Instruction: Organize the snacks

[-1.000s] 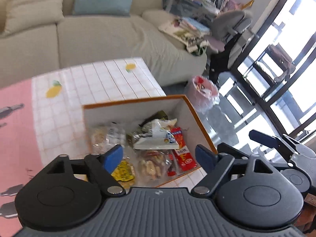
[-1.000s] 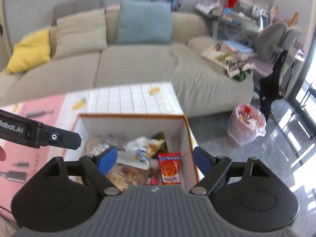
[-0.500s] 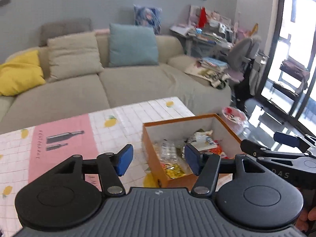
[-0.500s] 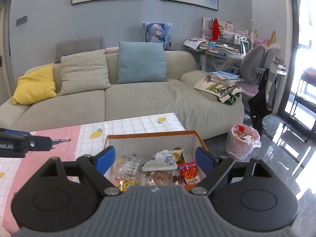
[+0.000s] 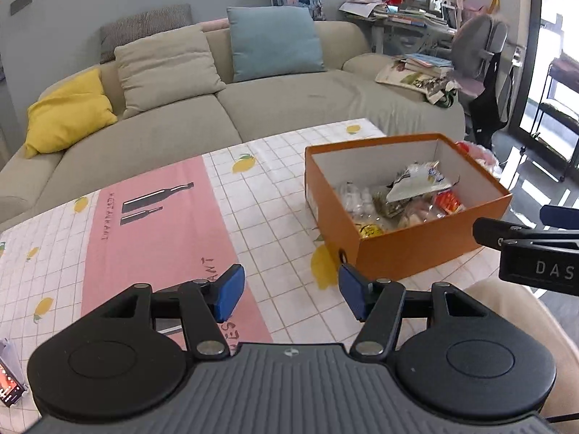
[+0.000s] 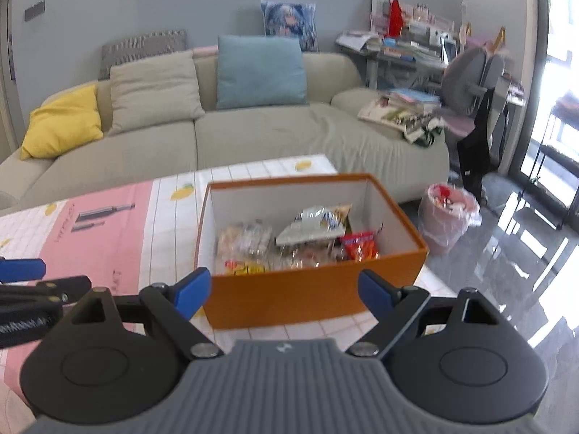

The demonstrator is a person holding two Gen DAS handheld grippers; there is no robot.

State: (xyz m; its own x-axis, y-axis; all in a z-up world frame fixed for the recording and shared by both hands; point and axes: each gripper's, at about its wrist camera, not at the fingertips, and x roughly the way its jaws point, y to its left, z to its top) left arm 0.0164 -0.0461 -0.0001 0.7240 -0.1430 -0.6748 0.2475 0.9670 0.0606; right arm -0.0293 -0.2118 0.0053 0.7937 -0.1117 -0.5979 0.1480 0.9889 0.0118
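An orange box (image 5: 416, 249) with a white inside stands on the right part of the table and holds several snack packets (image 5: 398, 199). In the right wrist view the same box (image 6: 289, 300) sits straight ahead, its snacks (image 6: 296, 242) piled inside. My left gripper (image 5: 291, 285) hovers over the tablecloth to the left of the box's near corner, open and holding nothing. My right gripper (image 6: 284, 291) hangs in front of the box's near wall, open wide and holding nothing. Each gripper shows at the edge of the other's view: the right one (image 5: 524, 242), the left one (image 6: 29, 275).
A pink and white checked cloth (image 5: 163, 224) covers the table. A beige sofa (image 5: 253, 108) with cushions stands behind it. A pink-bagged bin (image 6: 448, 217) is on the floor to the right. A phone (image 5: 7, 387) lies at the table's near left edge. A person's leg (image 5: 524, 318) is near right.
Both grippers have drawn back from above the box toward the table's near side. The left gripper's jaws have narrowed and its view has swung left.
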